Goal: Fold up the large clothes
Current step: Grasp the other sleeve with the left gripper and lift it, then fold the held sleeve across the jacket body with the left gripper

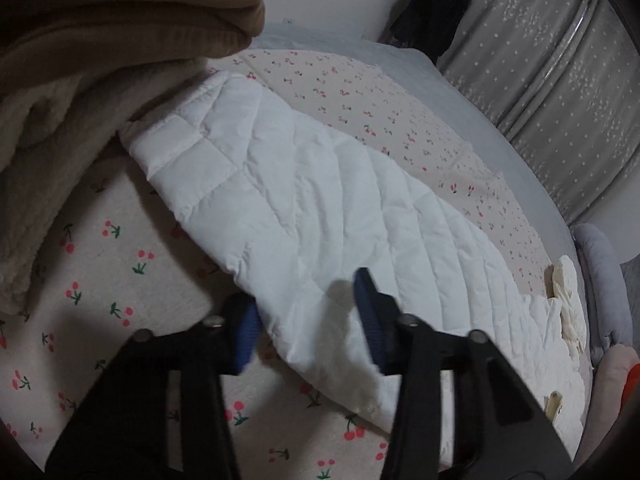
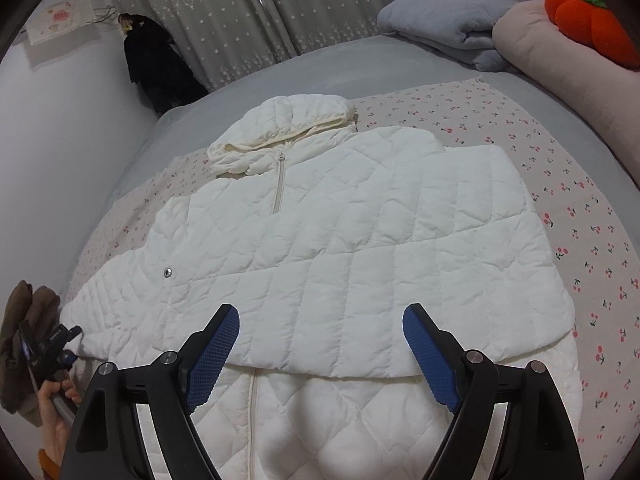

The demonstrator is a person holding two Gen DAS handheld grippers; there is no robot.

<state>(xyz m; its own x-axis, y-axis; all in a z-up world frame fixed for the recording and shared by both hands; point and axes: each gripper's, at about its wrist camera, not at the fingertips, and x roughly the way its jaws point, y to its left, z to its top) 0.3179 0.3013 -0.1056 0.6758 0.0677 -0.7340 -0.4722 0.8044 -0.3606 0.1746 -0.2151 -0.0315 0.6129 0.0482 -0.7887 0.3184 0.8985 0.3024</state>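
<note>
Left side first: a stack of folded brown and beige garments [image 1: 100,60] sits at the jacket's left, close to the sleeve cuff. The left tongs [image 1: 308,316] are released, blue pads apart — straddling the edge of the white quilted jacket [image 1: 320,208], nothing pinched. The jacket lies flat on the cherry-print sheet [image 1: 100,280] that covers the bed.

From the right wrist view, the jacket [image 2: 340,240] lies zipped with the hood [image 2: 288,128] at the far end, and one sleeve is folded across the chest. The right tongs [image 2: 320,344] hang over the folded sleeve's near edge, spread wide, gripping nothing.

Around — a black garment [image 2: 156,68] against the wall at far left, starred curtains [image 2: 280,12] behind, then a folded grey blanket [image 2: 448,28], a pink pillow [image 2: 560,60] and an orange plush [image 2: 592,28] at the far right. All well apart from the jacket.
</note>
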